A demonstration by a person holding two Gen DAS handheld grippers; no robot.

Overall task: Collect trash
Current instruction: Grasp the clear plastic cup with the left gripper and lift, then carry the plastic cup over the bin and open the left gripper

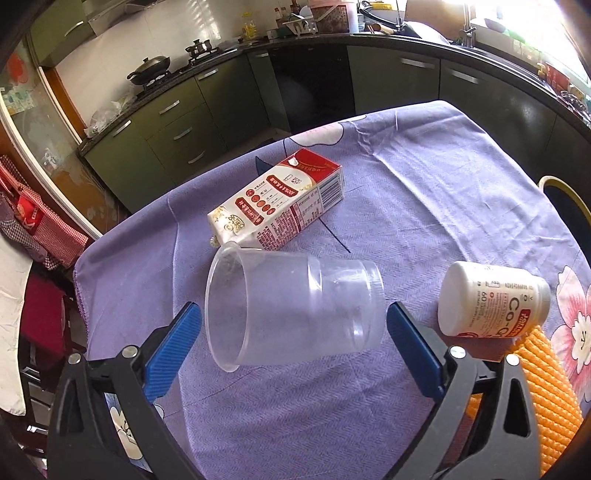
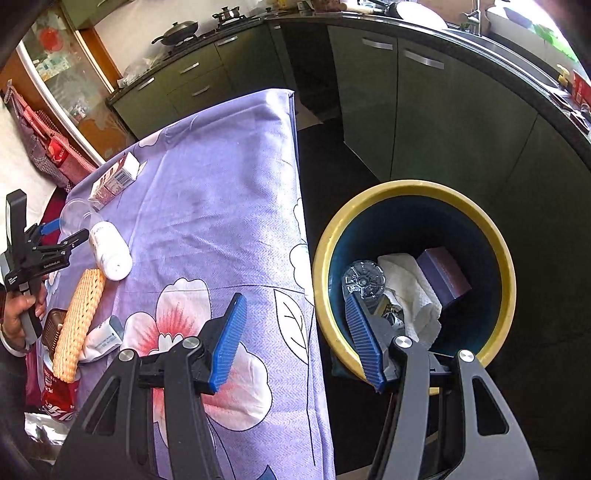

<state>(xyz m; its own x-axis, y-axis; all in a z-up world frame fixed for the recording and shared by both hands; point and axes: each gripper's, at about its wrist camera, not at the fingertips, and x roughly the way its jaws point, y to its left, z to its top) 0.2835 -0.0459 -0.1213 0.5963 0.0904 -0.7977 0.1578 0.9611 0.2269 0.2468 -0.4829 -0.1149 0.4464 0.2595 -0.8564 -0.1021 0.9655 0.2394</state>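
Tablecloth edge (image 2: 295, 206) borders bin (image 2: 506, 258); floor between.

Before you stands a table draped in a purple flowered cloth (image 1: 424, 177), bearing a red-and-white carton (image 1: 280, 205) on its side, a toppled clear plastic cup (image 1: 291, 308), a white pill bottle (image 1: 491, 299) and an orange foam net sleeve (image 2: 77, 321).

We see home kitchen: olive-green cabinets (image 1: 173, 122) under dark L-shaped bench (image 1: 399, 40), gas hob with lidded wok (image 1: 149, 68), dish rack (image 1: 301, 24), sink tap (image 1: 469, 35) by bright window, aprons (image 1: 33, 218) hanging at left, floral cloth (image 1: 424, 177) over table.
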